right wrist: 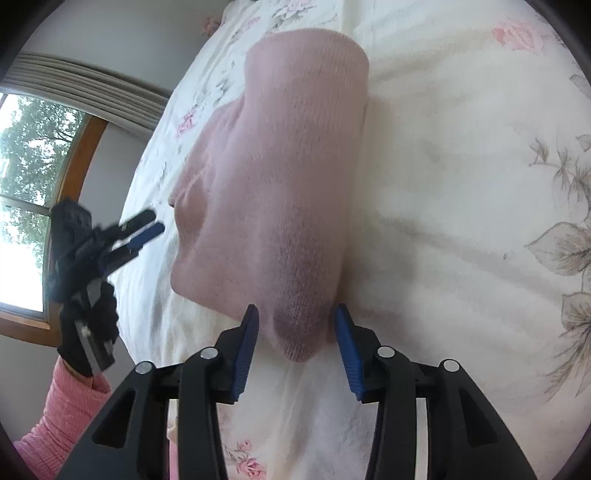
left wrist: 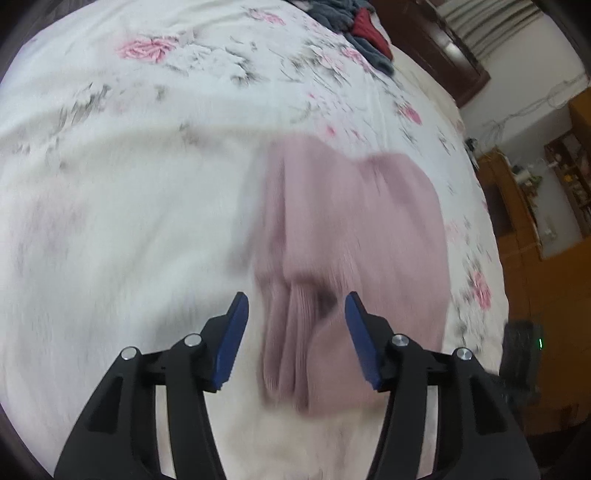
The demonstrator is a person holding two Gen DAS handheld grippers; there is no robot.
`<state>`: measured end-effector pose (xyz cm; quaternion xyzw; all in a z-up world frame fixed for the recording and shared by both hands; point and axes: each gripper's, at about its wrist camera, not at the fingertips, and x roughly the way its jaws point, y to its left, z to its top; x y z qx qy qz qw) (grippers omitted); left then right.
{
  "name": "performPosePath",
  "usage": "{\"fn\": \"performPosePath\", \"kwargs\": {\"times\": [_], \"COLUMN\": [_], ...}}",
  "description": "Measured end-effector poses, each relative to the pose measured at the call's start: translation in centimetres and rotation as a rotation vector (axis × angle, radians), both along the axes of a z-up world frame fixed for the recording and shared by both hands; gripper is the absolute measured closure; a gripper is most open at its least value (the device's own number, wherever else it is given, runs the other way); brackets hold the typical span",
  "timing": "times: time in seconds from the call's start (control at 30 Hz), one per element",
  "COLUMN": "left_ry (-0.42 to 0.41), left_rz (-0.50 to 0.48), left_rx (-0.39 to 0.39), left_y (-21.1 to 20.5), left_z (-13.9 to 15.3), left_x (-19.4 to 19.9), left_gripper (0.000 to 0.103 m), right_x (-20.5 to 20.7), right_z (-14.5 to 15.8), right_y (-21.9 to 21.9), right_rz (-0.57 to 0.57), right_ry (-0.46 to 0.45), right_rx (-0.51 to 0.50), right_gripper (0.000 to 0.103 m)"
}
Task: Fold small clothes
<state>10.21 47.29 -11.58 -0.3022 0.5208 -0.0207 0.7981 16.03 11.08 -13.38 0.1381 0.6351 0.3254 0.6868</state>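
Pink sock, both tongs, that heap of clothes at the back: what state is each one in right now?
Pink sock: lying flat on the bed, held by neither tongs.
Left tongs: open, over the sock's end.
Right tongs: open, straddling the sock's tip.
Heap of clothes: bunched, unfolded.
Bedspread: spread out, lightly wrinkled.

Floral bedspread (left wrist: pixel 147 192); window (right wrist: pixel 26 206).

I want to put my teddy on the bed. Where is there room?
Plenty of bare floral bedspread lies left of the pink knit garment, all the way to the bed's edge. It is crowded around the garment, where both open grippers hover, and at the far corner's pile of dark clothes.
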Motion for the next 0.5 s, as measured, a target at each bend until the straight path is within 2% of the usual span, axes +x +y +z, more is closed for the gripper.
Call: {"fn": "performPosePath", "kwargs": {"times": [0.07, 0.13, 0.17, 0.27, 0.33, 0.5], "left_ry": [0.019, 0.033, 0.033, 0.025, 0.042, 0.074], "left_rz": [0.017, 0.030, 0.031, 0.053, 0.070, 0.090], "left_rx": [-0.015, -0.055, -0.073, -0.084, -0.071, -0.096], "left_y": [0.3, 0.5, 0.6, 0.4, 0.7, 2.0], "left_z": [-0.7, -1.6, -1.9, -2.1, -3.0, -4.7], "left_x": [1.6, 3.2, 3.5, 4.1, 3.9, 3.3], "left_gripper": [0.050, 0.061, 0.086, 0.089, 0.089, 0.089], "right_x": [-0.1, -0.3, -0.4, -0.5, -0.4, -0.4], "right_z": [0.1, 0.1, 0.0, 0.1, 0.1, 0.0], "right_y": [0.1, 0.2, 0.4, 0.6, 0.6, 0.8], "right_rz": [0.006, 0.015, 0.021, 0.033, 0.034, 0.037], "right_ry": [-0.012, -0.021, -0.024, -0.043, -0.045, -0.043], "right_rx": [-0.014, -0.031, -0.037, -0.061, -0.061, -0.057], "right_gripper": [0.059, 0.059, 0.059, 0.059, 0.059, 0.059]}}
